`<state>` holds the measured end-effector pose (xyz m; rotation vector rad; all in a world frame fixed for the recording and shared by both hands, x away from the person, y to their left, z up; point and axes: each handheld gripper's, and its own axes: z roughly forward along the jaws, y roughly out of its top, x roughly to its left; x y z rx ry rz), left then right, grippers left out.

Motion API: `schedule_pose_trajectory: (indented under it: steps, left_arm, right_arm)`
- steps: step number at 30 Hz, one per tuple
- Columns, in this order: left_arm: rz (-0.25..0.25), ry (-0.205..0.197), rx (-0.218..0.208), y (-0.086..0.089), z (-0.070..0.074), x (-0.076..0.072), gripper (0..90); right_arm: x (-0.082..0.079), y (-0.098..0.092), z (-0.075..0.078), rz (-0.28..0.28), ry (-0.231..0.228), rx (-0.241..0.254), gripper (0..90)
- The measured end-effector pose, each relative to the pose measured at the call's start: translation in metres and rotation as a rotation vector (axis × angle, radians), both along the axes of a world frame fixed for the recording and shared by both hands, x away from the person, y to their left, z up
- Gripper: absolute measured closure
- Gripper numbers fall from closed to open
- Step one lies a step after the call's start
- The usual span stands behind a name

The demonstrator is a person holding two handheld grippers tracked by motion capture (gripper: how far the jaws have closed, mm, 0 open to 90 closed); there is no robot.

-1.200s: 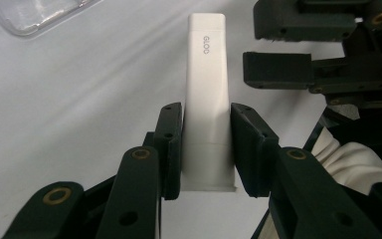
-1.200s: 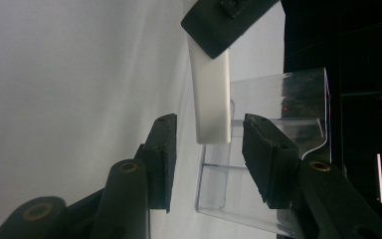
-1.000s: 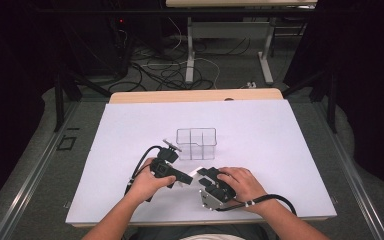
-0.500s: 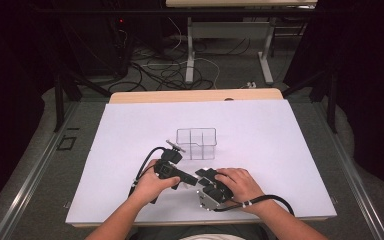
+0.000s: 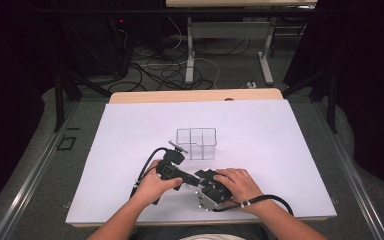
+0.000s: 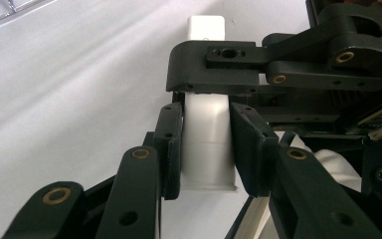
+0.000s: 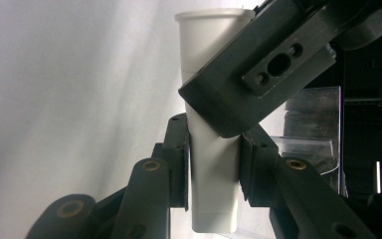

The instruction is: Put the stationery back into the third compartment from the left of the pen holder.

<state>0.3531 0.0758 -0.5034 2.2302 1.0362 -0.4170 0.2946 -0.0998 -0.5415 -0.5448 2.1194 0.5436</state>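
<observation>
A white tube with a wide cap end lies between both grippers low over the white table cover. My left gripper is shut on its round cap end. My right gripper has just been closing, and its pads press the flat tail of the tube. One finger of the right gripper crosses over the tube in the left gripper view. In the high view the left gripper and right gripper meet tip to tip, and the tube is hidden there.
A clear box with compartments stands just beyond the grippers, and its wall shows at the right of the right gripper view. A wooden table edge runs along the back. Cables trail from both grippers towards the front edge.
The left hand has edged slightly right and nearer, closer to the right gripper. The right hand has kept still.
</observation>
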Motion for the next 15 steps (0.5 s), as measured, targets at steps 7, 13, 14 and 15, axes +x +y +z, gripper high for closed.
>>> schedule_pose_trajectory:
  steps: [7,13,14,15]
  left_arm:
    - [0.008,-0.01,-0.013,0.0007,-0.0007,-0.0005,66.7]
    - [0.025,-0.019,-0.044,0.005,0.001,-0.0005,57.0]
    - [0.037,-0.023,-0.051,0.0061,0.0016,-0.0007,55.1]
    - [0.043,-0.038,-0.053,0.0079,0.0022,-0.0005,53.3]
  right_arm:
    - [-0.0001,0.0,0.001,-0.013,0.017,-0.019,69.9]
    - [0.0013,-0.0012,0.001,-0.013,0.002,-0.018,70.0]
    - [0.0018,-0.0013,-0.0003,-0.013,-0.004,-0.003,70.0]
    - [0.0016,-0.0017,0.0,-0.022,-0.01,-0.005,70.0]
